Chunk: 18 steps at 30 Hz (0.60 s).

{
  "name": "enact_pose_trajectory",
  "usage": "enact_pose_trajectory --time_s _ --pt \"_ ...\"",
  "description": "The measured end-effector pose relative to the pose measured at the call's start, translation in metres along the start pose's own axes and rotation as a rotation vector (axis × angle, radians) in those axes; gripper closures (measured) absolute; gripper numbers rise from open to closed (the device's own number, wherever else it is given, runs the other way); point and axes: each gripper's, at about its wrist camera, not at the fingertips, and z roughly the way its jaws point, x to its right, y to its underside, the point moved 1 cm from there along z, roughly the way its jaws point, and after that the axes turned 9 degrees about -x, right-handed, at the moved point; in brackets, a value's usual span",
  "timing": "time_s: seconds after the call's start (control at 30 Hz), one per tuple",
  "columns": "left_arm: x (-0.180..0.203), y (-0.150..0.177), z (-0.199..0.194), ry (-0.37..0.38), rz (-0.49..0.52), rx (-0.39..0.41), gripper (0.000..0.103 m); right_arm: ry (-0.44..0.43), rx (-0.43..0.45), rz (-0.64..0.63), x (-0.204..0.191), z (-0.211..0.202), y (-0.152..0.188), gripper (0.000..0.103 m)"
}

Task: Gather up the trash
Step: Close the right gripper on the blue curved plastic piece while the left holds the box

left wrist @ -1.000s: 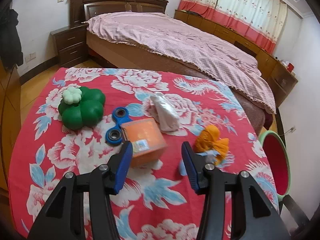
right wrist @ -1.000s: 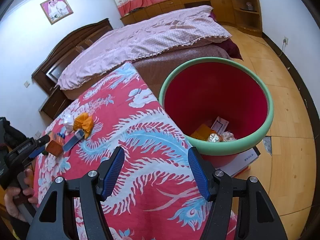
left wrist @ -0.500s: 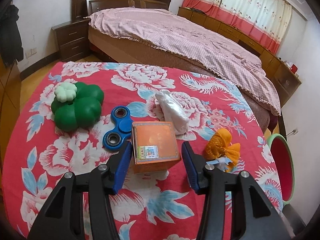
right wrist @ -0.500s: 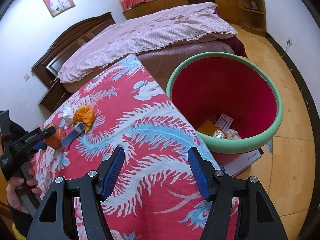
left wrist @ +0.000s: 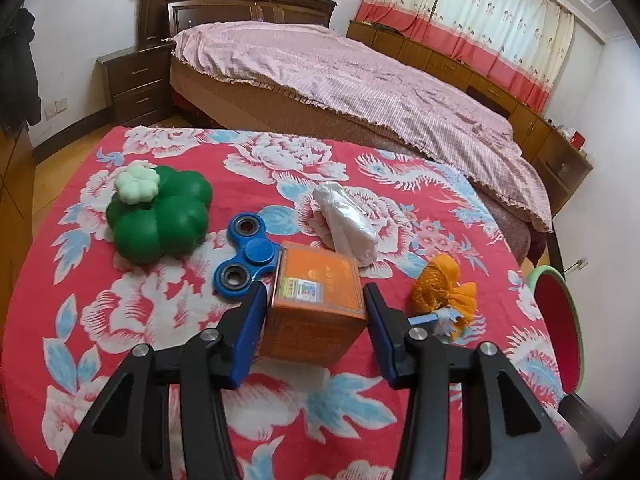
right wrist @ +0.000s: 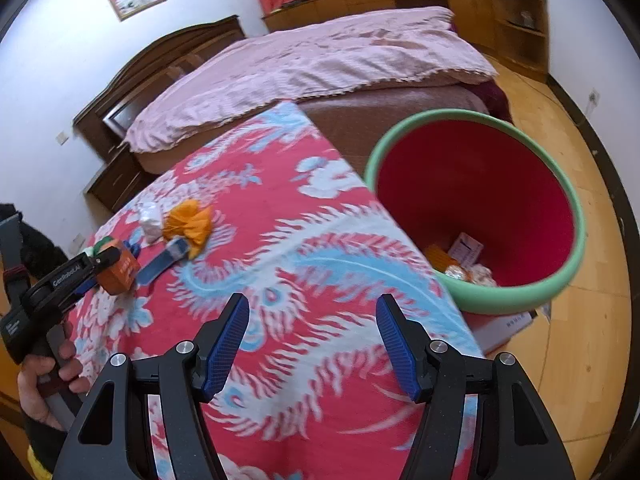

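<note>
**Left tool around orange box; right tool empty beside bin**

Left tool (left wrist: 316, 320): the blue pads stand on either side of the orange cardboard box with a printed label (left wrist: 316, 304). The left pad lies against the box side; at the right pad a thin gap may remain, so contact there cannot be confirmed. The box rests near the near edge of the worktop (left wrist: 120, 320), which carries a red floral cloth.

Just beyond the box, touching its far left corner, lies a blue three-lobed fidget spinner (left wrist: 248, 254). Left of the spinner sits a green clover-shaped plastic toy with a pale clover on top (left wrist: 160, 216). Behind the box lies a crumpled white plastic wrapper (left wrist: 344, 220). Right of the box, toward the right edge, lies a bunched orange mesh net (left wrist: 444, 292) with a blue-white strip beneath it.

Right tool (right wrist: 312, 336): the jaws stand wide with nothing between them, over the cloth near the right edge of the worktop. Beside that edge, on the wooden floor, stands a round bin with a green rim and red interior (right wrist: 560, 276), holding several scraps at its bottom. A hand (right wrist: 44, 384) grips the left tool's handle.
</note>
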Motion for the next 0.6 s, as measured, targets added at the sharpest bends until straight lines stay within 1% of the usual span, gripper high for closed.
enact_pose_trajectory --time_s 0.17,0.33,0.47,0.6 --pt "-0.012 0.006 -0.016 0.010 -0.015 0.016 0.054 -0.029 -0.013 -0.069 -0.027 0.010 -0.007 0.036" --pt "-0.031 0.012 -0.030 0.010 -0.051 0.027 0.054 -0.064 -0.038 -0.150 -0.060 0.024 -0.012 0.035" --pt "-0.048 0.016 -0.041 -0.002 -0.084 0.047 0.054 -0.090 -0.065 -0.207 -0.084 0.038 -0.014 0.032" --pt "-0.059 0.020 -0.045 -0.024 -0.099 0.045 0.054 -0.118 -0.091 -0.262 -0.107 0.054 -0.015 0.032"
